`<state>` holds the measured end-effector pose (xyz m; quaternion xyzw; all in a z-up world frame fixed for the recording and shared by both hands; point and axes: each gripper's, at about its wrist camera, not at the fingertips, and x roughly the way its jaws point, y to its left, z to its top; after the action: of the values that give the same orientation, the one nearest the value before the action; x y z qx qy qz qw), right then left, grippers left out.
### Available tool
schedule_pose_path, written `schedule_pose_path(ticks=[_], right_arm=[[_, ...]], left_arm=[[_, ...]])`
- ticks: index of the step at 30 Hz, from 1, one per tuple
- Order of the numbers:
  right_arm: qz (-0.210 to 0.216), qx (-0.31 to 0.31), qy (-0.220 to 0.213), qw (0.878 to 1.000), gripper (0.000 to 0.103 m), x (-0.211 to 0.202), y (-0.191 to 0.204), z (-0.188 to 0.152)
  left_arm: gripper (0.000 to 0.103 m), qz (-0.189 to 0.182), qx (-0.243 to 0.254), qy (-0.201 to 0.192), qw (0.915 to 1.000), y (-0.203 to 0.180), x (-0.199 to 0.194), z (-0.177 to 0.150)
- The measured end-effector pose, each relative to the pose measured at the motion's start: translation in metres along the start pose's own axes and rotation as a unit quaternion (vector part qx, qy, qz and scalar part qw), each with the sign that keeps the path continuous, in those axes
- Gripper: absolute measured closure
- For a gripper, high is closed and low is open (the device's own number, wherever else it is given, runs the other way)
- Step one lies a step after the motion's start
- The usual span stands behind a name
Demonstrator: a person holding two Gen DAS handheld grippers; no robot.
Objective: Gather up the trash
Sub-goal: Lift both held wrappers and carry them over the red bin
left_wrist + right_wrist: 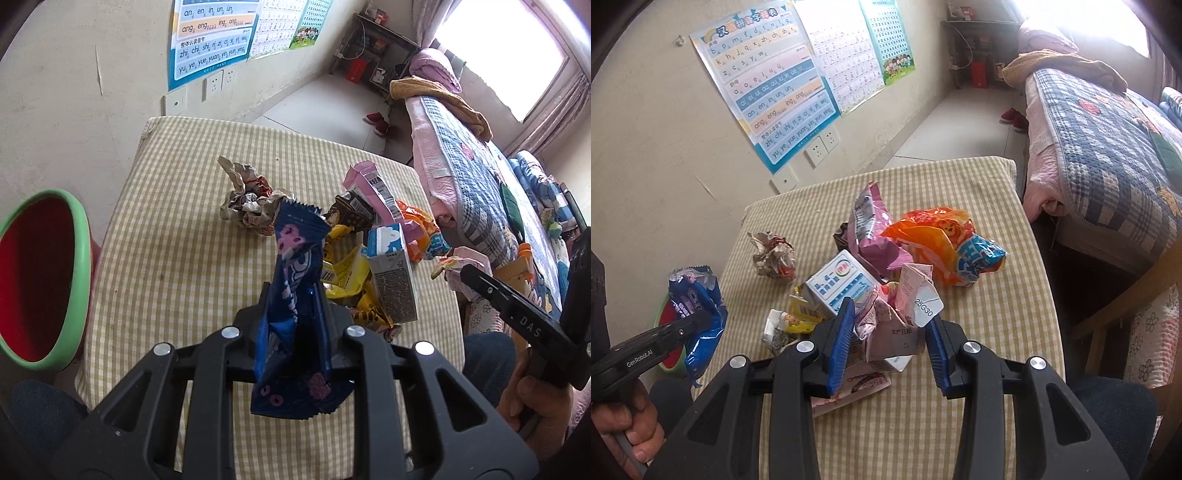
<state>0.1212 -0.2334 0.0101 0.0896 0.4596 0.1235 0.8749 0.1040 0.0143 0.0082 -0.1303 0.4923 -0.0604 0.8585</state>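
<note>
Left wrist view looks down along the left gripper [291, 295], whose jaws are pressed nearly together on a dark blue snack wrapper [295, 258]; the wrapper stands up between the fingers, its crimped top edge tilted toward the far side of the table and its lower end hanging below the jaws. Under it lies the checked tablecloth [177, 258], and at the left edge of this view sits a bin [79, 266] with a green rim and red inside, beside the table. Further along the cloth are a crumpled paper ball [245, 201] and, to its right, a heap of wrappers with a white and blue milk carton [393, 273] standing among yellow packets. The right wrist view shows the right gripper [890, 332] with its blue-padded fingers [842, 332] partly apart and clamped on a crushed pink and white carton [905, 317], which fills the gap between the pads and is raised above the cloth. Behind it the orange bag [931, 240] and a pink pouch [871, 236] lie on the table. A hand [631, 424] at the lower left of that view grips the handle of the left gripper, which holds the blue wrapper near the bin.
</note>
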Motion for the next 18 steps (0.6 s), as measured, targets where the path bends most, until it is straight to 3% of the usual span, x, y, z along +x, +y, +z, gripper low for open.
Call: schedule_pose_path(ticks=[18], right_arm=[[0.045, -0.104, -0.013, 0.993, 0.066, -0.005, 0.104, 0.001]], left_arm=[[0.082, 0.020, -0.058, -0.054, 0.9966, 0.068, -0.061, -0.009]])
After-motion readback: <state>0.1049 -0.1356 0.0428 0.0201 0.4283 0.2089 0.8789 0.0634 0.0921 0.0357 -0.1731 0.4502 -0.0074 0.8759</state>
